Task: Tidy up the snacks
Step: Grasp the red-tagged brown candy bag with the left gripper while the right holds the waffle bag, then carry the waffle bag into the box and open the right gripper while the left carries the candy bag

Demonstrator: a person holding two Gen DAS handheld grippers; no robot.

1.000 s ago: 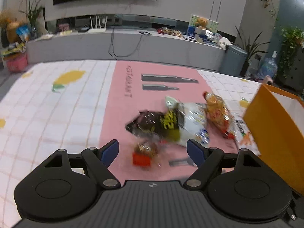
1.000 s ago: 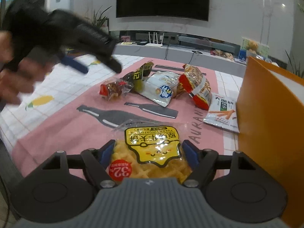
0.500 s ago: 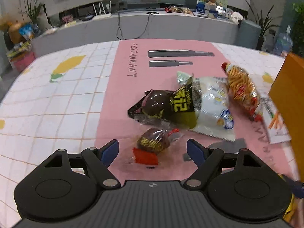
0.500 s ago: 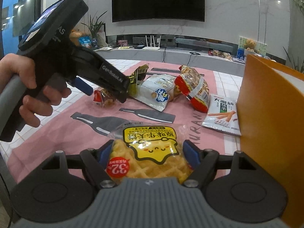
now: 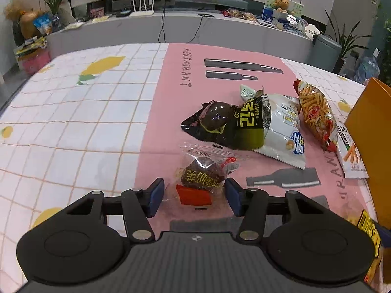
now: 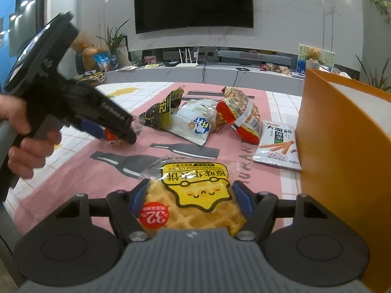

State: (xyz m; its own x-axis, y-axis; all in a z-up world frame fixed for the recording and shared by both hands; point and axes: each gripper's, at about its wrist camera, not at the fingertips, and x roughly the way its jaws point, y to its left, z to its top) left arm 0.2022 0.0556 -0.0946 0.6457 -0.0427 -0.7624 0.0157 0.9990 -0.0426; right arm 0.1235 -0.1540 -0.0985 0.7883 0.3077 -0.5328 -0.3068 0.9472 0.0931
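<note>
Right up close, the right gripper (image 6: 190, 199) is clamped on a waffle packet (image 6: 193, 195) with a yellow label, both blue pads pressed against the packet's sides, holding it above the pink table mat (image 6: 85, 171). Just to its right stands the orange box (image 6: 342, 151), upright, its wall nearly touching the gripper's right side. Over on the left, the left gripper (image 5: 194, 193) is down low at the mat with its jaws spread wide, and a small clear-wrapped brown snack (image 5: 202, 175) with a red end sits right between the blue pads (image 5: 156, 193), neither pad touching it as far as the left wrist view shows. From the right wrist view the person's left hand (image 6: 24, 144) grips that tool's handle. A little farther out, the black-and-green bag (image 5: 229, 124) lies overlapping the white bag (image 5: 281, 127), and just beside them the red-and-orange stick snack bag (image 5: 315, 112) leans tilted. Against the foot of the orange box lies the flat white packet with orange sticks printed on it (image 6: 278, 146). Beyond all that, the tiled tablecloth (image 5: 73, 122) runs to the table's far edge, then the grey counter (image 5: 195, 31) and the dark TV (image 6: 193, 2) on the wall.
</note>
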